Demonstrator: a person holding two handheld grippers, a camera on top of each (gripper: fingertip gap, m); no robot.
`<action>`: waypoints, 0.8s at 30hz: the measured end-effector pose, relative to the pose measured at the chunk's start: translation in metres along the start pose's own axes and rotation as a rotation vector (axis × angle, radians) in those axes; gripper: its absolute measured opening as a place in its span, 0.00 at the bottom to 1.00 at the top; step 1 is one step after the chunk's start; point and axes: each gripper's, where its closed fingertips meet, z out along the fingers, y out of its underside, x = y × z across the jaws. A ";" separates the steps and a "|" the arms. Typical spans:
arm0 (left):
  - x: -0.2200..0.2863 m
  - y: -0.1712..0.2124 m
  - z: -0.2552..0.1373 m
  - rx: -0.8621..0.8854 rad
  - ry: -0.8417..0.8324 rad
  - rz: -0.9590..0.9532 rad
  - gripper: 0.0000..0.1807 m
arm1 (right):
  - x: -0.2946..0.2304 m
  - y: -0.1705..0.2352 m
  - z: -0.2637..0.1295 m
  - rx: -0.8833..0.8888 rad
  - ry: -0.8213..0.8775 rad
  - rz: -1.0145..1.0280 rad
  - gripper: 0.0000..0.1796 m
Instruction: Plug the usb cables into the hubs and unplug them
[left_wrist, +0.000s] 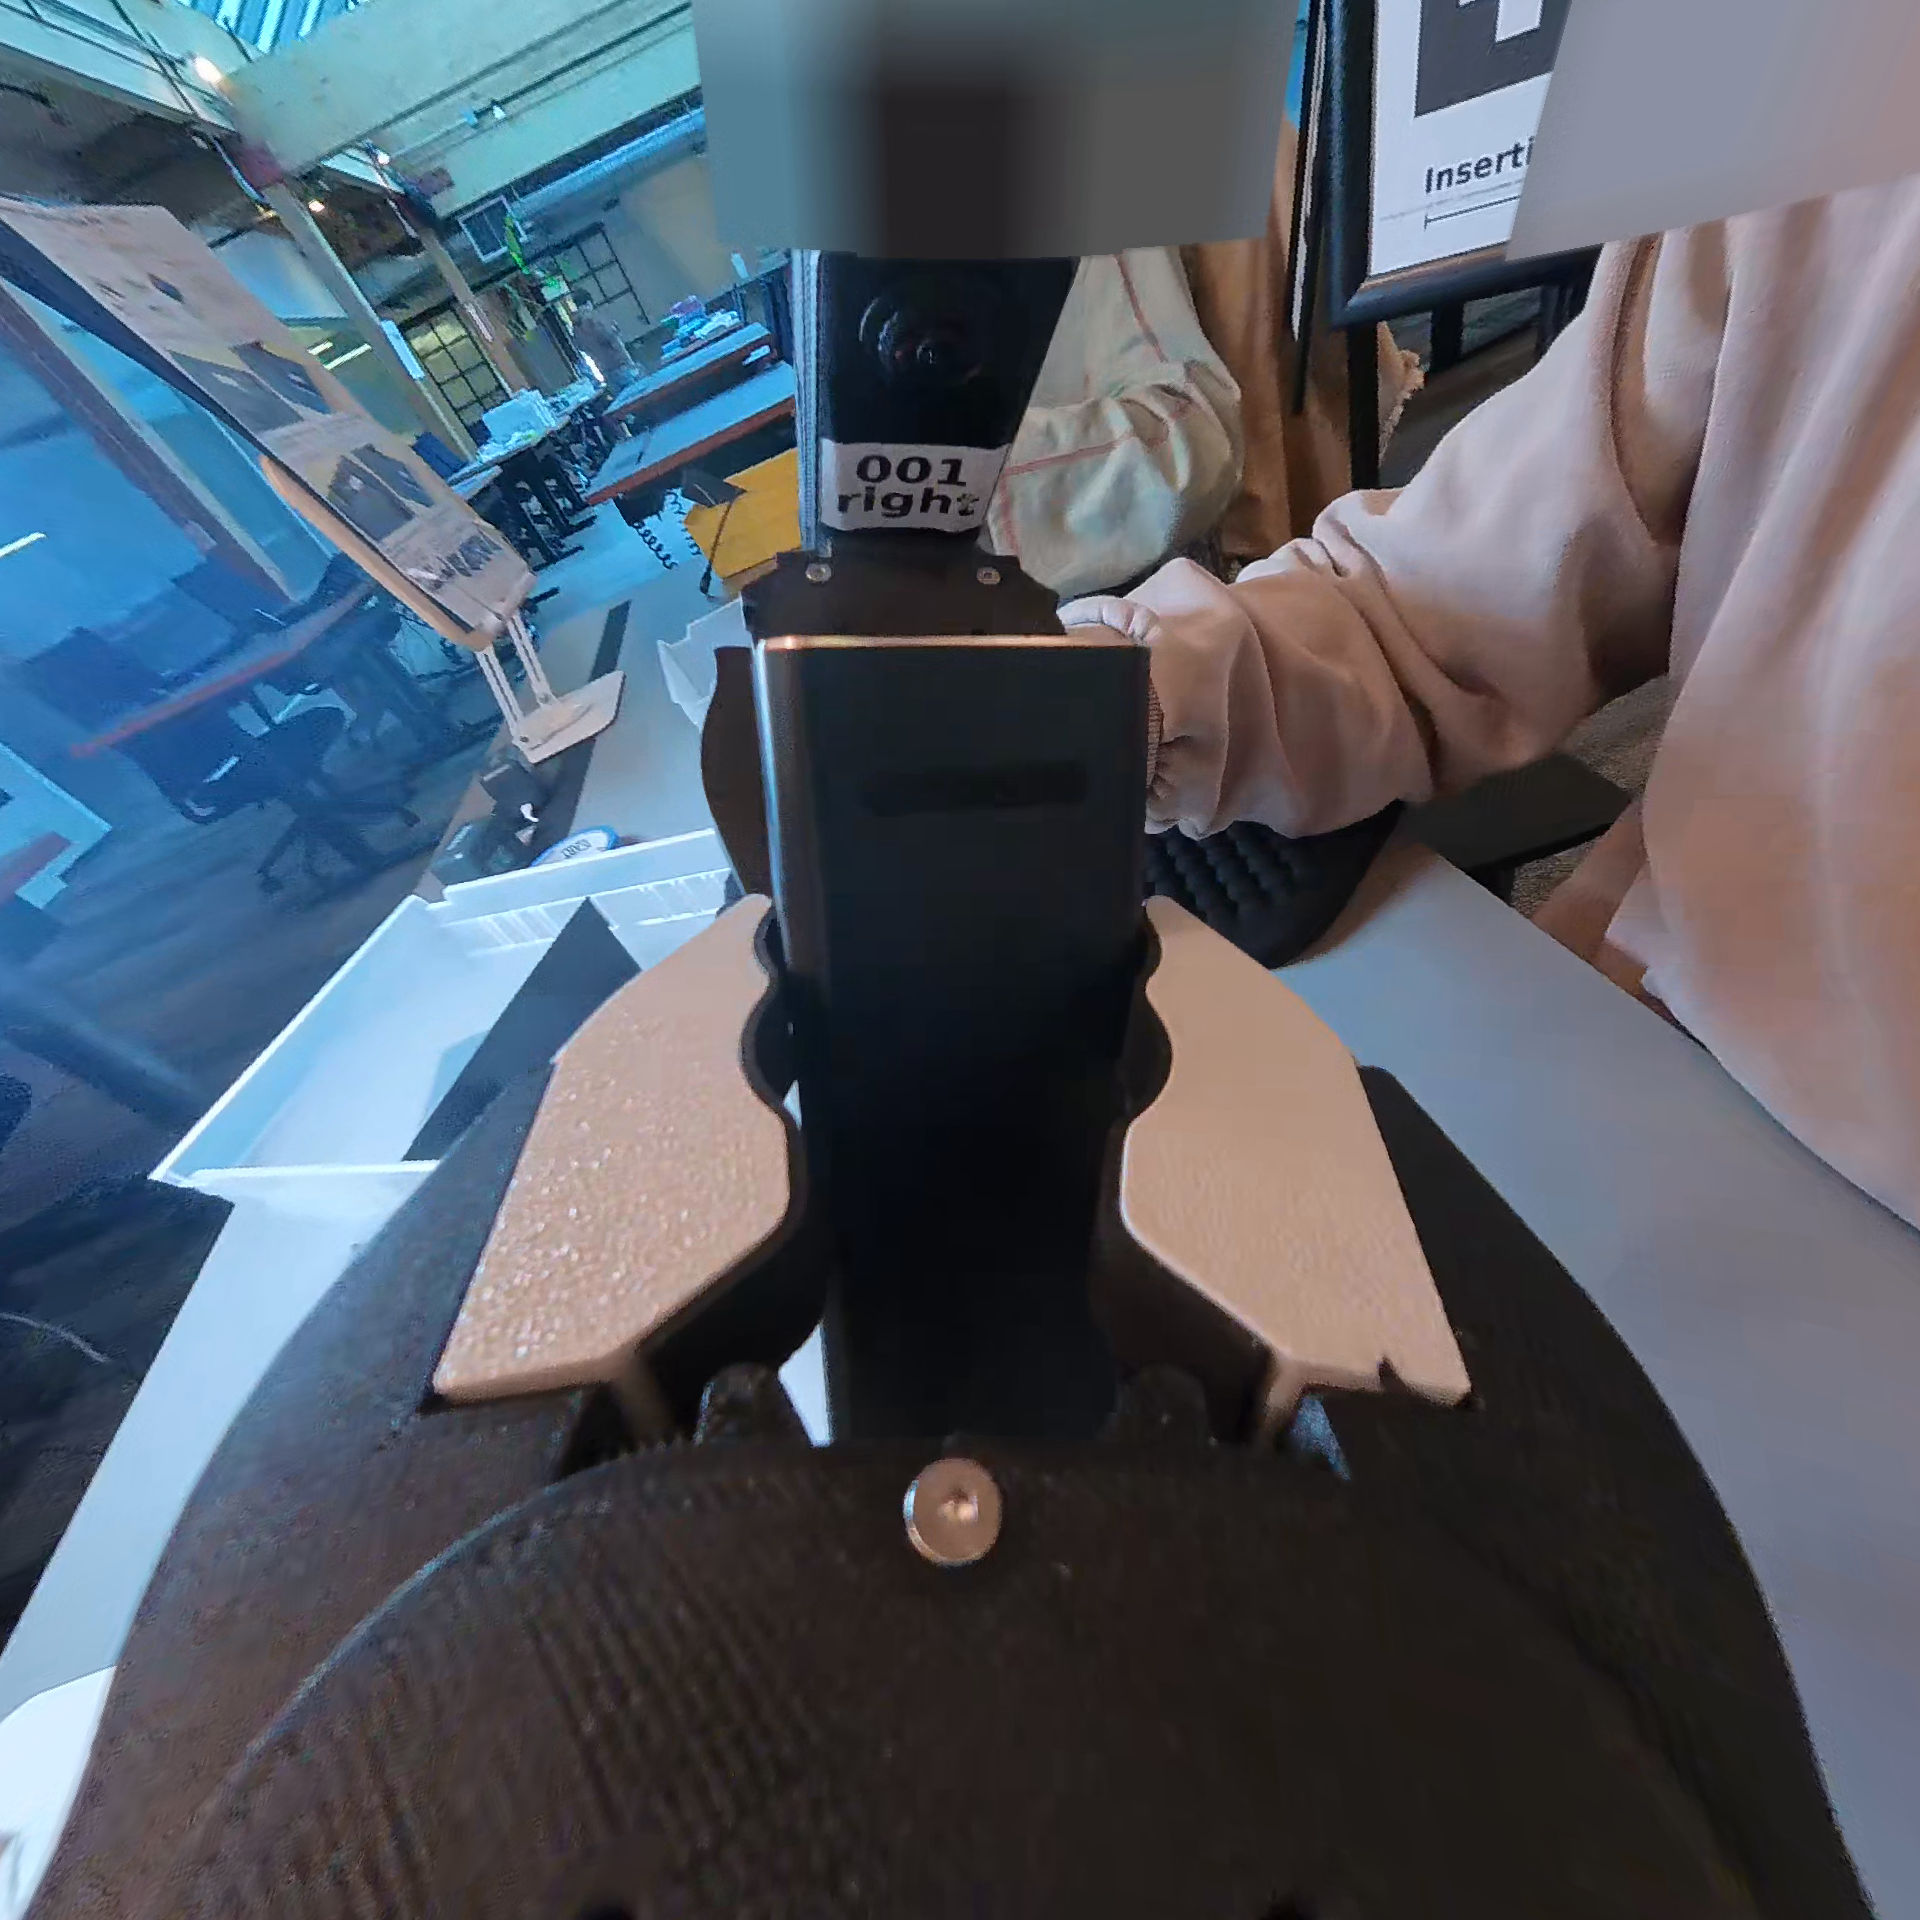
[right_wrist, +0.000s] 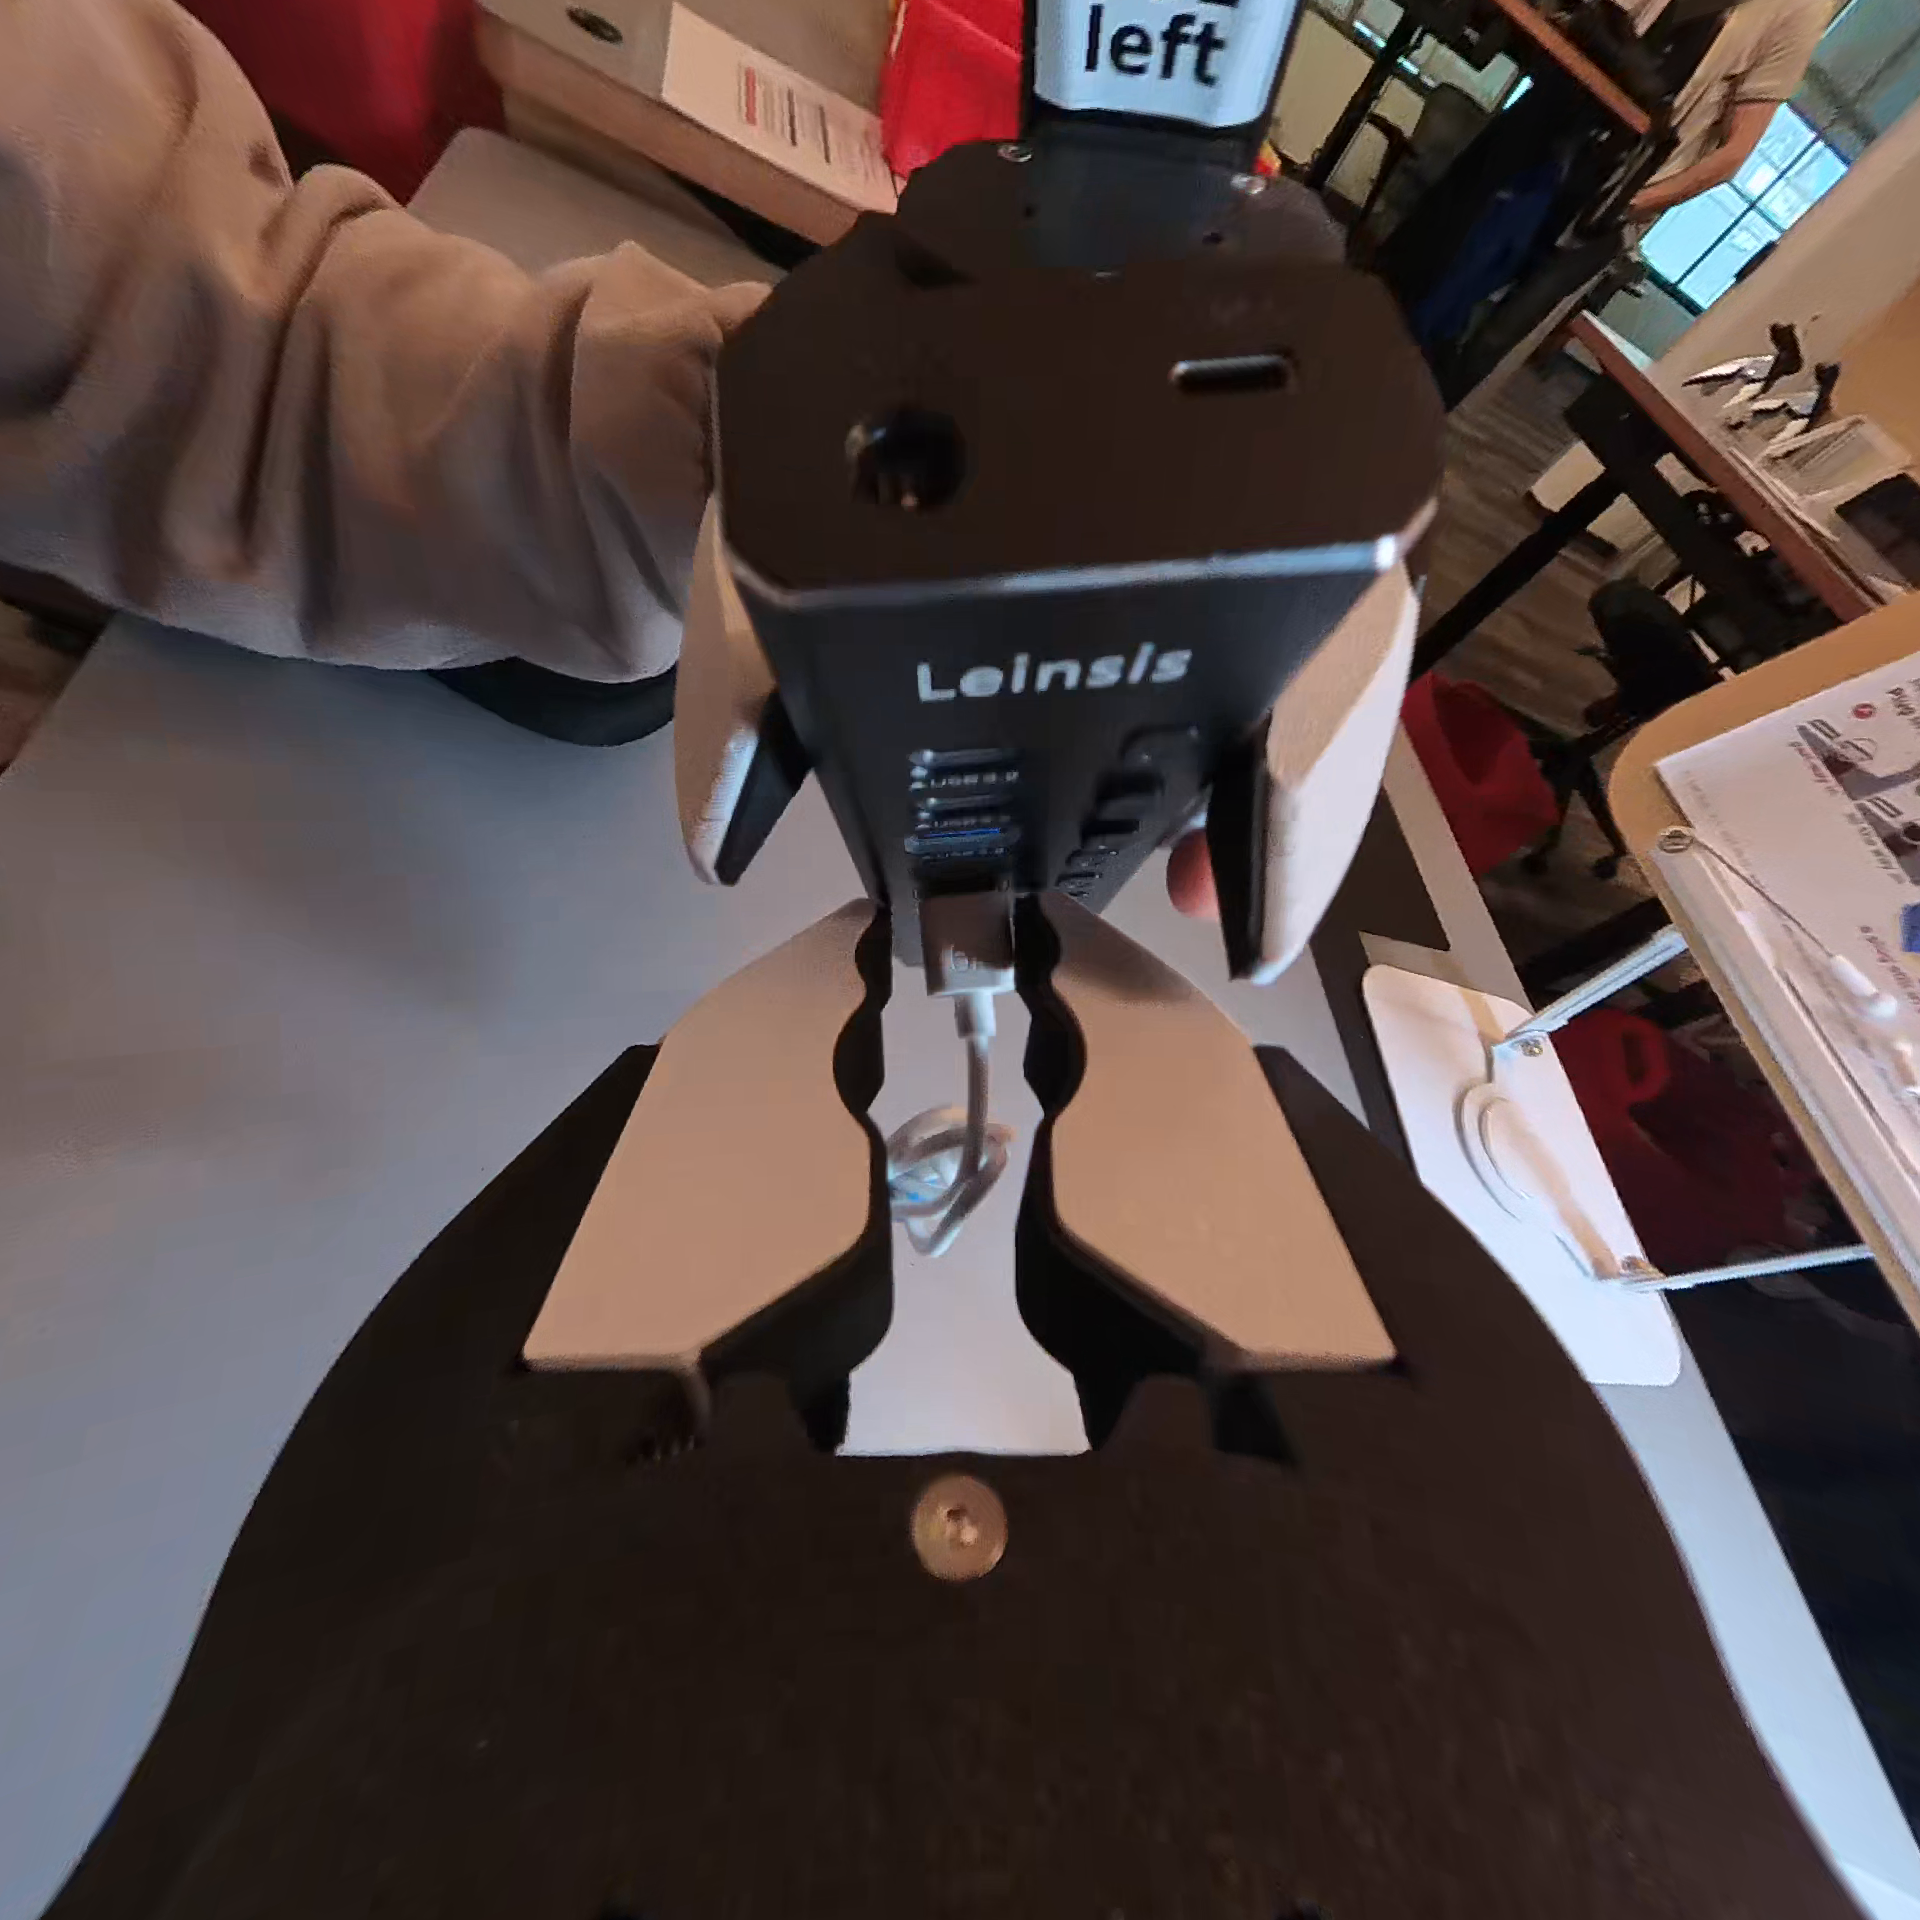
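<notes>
**Hub held between two grippers, cable seated**

Hub (left_wrist: 961, 997): dark, smooth metal bar with bevelled bright edges, rectangular section. Right wrist view shows its port face (right_wrist: 1039, 727): a column of slots, small buttons beside them, round socket and oval slot on the end cap.

Left gripper (left_wrist: 956, 1039): tan, grainy plates with scalloped black inner edges, clamped on the hub's two long sides; hub runs straight out along the fingers. In the right wrist view this gripper comes in from the far side, a sleeved hand (right_wrist: 623, 436) behind it.

Right gripper (right_wrist: 951, 987): same build, pointing at the port face. Plug (right_wrist: 966, 935), dark shell with white collar, sits in a lower port, between the fingertips. Jaws narrowly apart; narrow gaps show on both sides of the plug, no grip evident. Silver braided cable (right_wrist: 971, 1101) drops from the plug into a loose coil on the pale grey table (right_wrist: 312, 1039), between the fingers.
</notes>
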 end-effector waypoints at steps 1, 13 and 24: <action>0.001 0.001 0.001 0.000 0.007 -0.005 0.34 | 0.000 0.002 0.001 -0.001 0.002 -0.004 0.11; -0.028 0.016 0.008 -0.013 -0.103 -0.173 0.36 | 0.012 0.016 -0.009 0.096 -0.055 0.190 0.09; -0.022 0.019 0.008 -0.085 -0.122 -0.018 0.36 | 0.013 0.009 -0.009 0.130 -0.046 0.182 0.09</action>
